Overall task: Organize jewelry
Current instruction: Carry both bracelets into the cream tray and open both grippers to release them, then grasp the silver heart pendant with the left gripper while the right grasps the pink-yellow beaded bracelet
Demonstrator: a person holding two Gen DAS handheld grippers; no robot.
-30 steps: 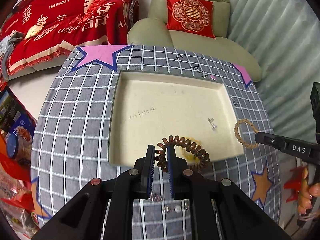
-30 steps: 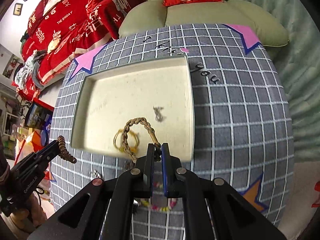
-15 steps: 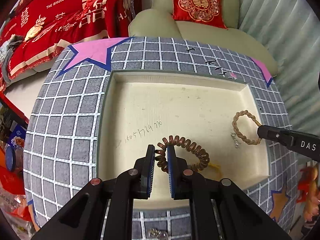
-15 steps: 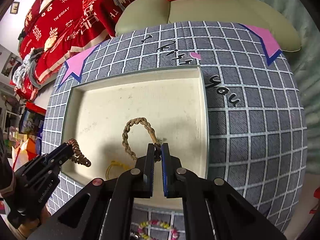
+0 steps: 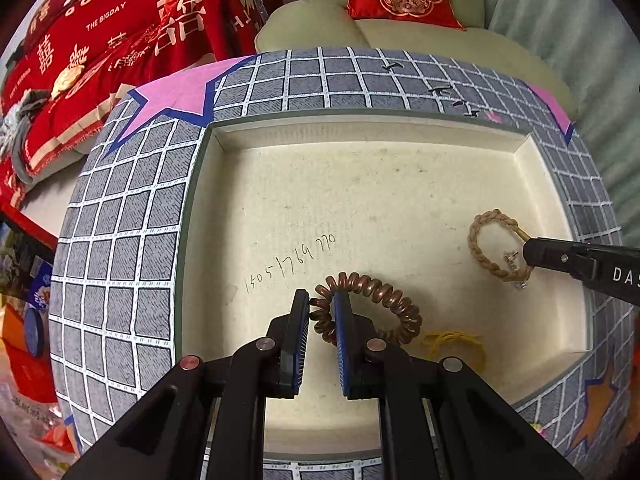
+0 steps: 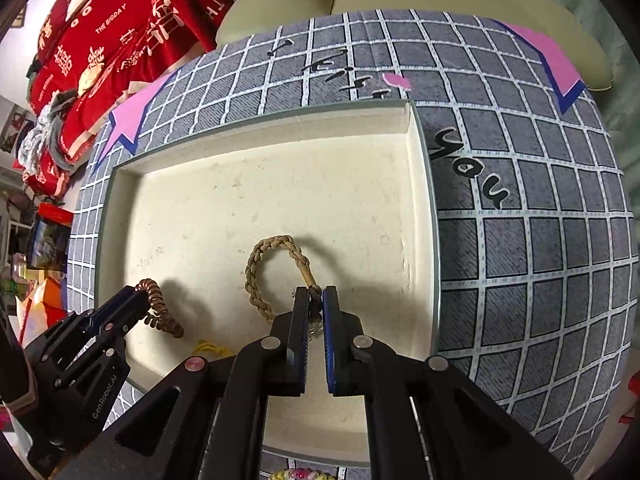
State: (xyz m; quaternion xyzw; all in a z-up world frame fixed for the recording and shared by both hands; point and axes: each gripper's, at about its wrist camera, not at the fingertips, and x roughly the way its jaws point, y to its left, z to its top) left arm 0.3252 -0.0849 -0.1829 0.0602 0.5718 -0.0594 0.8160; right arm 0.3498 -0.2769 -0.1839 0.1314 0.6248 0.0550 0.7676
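A shallow cream tray (image 5: pixel 400 128) (image 6: pixel 416 152) lies on the grey checked tablecloth. My left gripper (image 5: pixel 322 300) is shut on a brown coiled spiral hair tie (image 5: pixel 384 300), held low over the tray's near part; it shows at the left of the right wrist view as the spiral hair tie (image 6: pixel 158 312). My right gripper (image 6: pixel 315 294) is shut on a tan braided bracelet (image 6: pixel 260 272), which hangs over the tray floor to the right of the spiral bracelet (image 5: pixel 486 246). A yellow thread ring (image 5: pixel 456 342) and a small silver piece (image 5: pixel 514 266) lie in the tray.
The tablecloth (image 5: pixel 120 260) has pink stars and black lettering. A beaded bracelet (image 6: pixel 298 473) lies on the cloth near the tray's front edge. Behind the table stand a pale green armchair (image 5: pixel 400 36) with a red cushion and a sofa under red blankets (image 5: pixel 100 32).
Both grippers have come forward and down over the tray with their pieces still held. The tray now fills both views, and the small items on the cloth in front have dropped out of sight.
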